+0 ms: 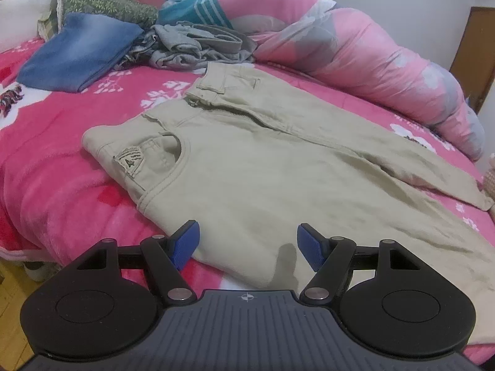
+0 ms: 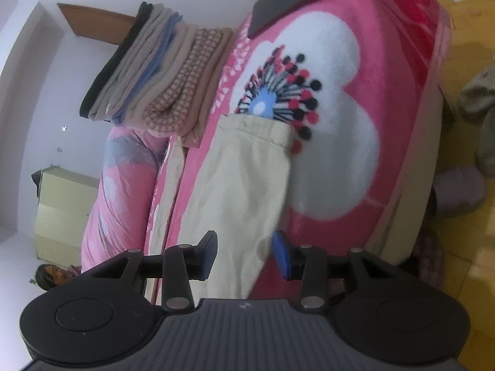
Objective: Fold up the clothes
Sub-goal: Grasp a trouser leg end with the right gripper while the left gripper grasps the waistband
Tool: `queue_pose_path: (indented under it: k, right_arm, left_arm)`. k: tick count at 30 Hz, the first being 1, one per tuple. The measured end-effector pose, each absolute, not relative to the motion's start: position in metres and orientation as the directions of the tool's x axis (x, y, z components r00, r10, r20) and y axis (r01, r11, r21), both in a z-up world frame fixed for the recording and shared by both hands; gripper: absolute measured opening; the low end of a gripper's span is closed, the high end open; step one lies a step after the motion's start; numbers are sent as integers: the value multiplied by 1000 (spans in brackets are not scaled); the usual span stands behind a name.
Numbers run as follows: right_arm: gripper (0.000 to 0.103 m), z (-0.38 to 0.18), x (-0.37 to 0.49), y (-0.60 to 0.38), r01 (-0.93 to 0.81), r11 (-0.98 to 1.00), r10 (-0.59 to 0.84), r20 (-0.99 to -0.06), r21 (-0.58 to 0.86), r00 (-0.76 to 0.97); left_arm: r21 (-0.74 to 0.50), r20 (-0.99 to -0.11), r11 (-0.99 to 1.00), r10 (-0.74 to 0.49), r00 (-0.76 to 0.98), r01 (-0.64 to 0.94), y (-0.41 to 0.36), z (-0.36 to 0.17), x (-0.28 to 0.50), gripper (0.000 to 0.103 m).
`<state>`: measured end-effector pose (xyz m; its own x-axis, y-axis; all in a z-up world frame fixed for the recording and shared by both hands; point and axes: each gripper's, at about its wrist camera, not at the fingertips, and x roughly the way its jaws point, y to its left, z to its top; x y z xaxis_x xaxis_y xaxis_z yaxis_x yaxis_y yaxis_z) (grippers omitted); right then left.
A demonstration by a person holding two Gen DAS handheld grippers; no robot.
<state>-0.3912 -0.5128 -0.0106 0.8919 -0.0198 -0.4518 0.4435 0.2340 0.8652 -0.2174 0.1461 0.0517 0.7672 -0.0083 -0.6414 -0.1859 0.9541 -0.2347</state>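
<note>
Beige trousers (image 1: 247, 160) lie flat on the pink flowered blanket (image 1: 55, 160), waistband toward the far left and legs running off to the right. My left gripper (image 1: 247, 244) hovers open over the near edge of the trousers at the hip, with nothing between its blue pads (image 1: 185, 242). The right wrist view is tilted sideways. There, one trouser leg (image 2: 241, 185) ends in a hem (image 2: 256, 128) on a white flower of the blanket (image 2: 334, 154). My right gripper (image 2: 246, 255) is open just above that leg, its fingers standing either side of the cloth.
Folded blue jeans (image 1: 77, 52), a loose grey clothes pile (image 1: 198, 43) and a rolled pink duvet (image 1: 371, 49) line the far side. A stack of folded clothes (image 2: 154, 86) and a dark flat object (image 2: 284, 0) sit beyond the hem. The bed edge drops to wooden floor (image 2: 464, 46).
</note>
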Motion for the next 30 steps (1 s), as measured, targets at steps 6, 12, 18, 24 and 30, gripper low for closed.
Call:
queue_pose_path:
  k: [6,12,18,24,30]
  right_arm:
    - [42,-19,-394,-512,447,195,-18,-453,873,892]
    - [41,-26,-386,-514,407,143,9,-412,902,911]
    - [28,-36,-380,-497,364,123,117,-378,923,919]
    - [12,-21,-363,-482,341,225,157,-380,913,912]
    - [12,-13,-355,-478,370,276,155,-421,887,894]
  left_arm:
    - [-237,-644,954,-14,765,-182,148,51,-216,70]
    - [-233,-642,955,-10,766,-182,146,51,-216,70]
    - [-229,-642,957,-13,766,-176,146,50,-216,70]
    - [-232,-643,960,-33,765,-154,145,50,-227,70]
    - [-306,-633,939,-81,770,-153,155,46,-239,70]
